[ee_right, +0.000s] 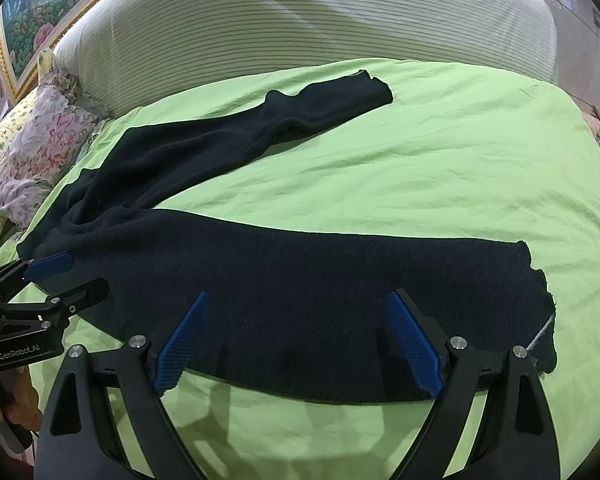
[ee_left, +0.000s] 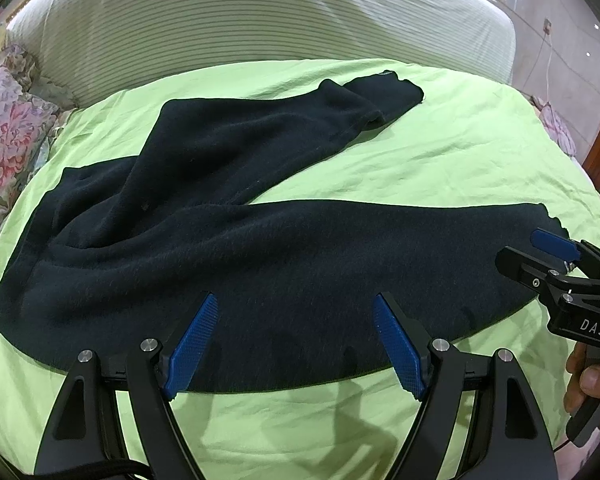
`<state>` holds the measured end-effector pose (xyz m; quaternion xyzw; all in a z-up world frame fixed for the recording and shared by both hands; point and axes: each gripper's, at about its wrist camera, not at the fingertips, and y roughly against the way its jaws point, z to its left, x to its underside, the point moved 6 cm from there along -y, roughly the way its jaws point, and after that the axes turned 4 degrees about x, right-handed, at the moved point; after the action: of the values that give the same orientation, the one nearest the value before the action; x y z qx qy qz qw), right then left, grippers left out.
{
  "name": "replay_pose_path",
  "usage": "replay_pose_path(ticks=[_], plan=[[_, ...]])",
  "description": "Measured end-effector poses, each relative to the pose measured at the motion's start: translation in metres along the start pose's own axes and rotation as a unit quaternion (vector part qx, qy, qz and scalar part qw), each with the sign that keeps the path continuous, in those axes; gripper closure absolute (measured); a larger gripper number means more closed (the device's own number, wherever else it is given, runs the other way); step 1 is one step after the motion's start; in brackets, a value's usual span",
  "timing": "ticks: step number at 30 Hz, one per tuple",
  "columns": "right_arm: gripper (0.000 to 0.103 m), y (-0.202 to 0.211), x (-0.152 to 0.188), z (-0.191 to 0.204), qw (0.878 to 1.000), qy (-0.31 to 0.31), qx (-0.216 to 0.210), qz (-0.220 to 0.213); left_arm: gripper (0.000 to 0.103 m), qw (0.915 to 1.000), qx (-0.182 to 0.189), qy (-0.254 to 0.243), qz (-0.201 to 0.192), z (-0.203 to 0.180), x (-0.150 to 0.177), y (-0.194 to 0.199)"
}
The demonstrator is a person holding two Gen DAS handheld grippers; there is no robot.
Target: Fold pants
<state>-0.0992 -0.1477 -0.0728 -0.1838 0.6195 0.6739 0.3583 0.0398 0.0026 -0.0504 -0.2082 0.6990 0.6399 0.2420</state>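
Note:
Dark navy pants (ee_left: 228, 248) lie spread on a light green sheet (ee_left: 440, 168), legs apart in a V, waist to the left. They also show in the right wrist view (ee_right: 320, 280). My left gripper (ee_left: 296, 308) is open and empty, hovering over the near edge of the near leg around its middle. My right gripper (ee_right: 300, 304) is open and empty over the near leg close to its hem (ee_right: 540, 300). The right gripper also shows in the left wrist view (ee_left: 536, 252), at the hem. The left gripper also shows in the right wrist view (ee_right: 76, 276), near the waist.
A striped grey-green headboard cushion (ee_left: 260, 20) rises behind the bed. Floral pillows (ee_left: 8, 132) lie at the left. The sheet's right edge (ee_left: 572, 152) drops off toward a tiled wall with a socket and cord (ee_left: 548, 32).

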Motion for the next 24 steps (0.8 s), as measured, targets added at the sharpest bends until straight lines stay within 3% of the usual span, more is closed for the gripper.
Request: replay_pose_path(ticks=[11, 24], plan=[[0.013, -0.001, -0.017, -0.004, 0.999, 0.015, 0.013, -0.040, 0.023, 0.9998, 0.015, 0.006, 0.009, 0.003, -0.014, -0.005], [0.013, -0.023, -0.088, -0.017, 0.999, 0.004, -0.001, -0.053, 0.022, 0.9994, 0.026, 0.018, 0.011, 0.026, -0.082, -0.019]])
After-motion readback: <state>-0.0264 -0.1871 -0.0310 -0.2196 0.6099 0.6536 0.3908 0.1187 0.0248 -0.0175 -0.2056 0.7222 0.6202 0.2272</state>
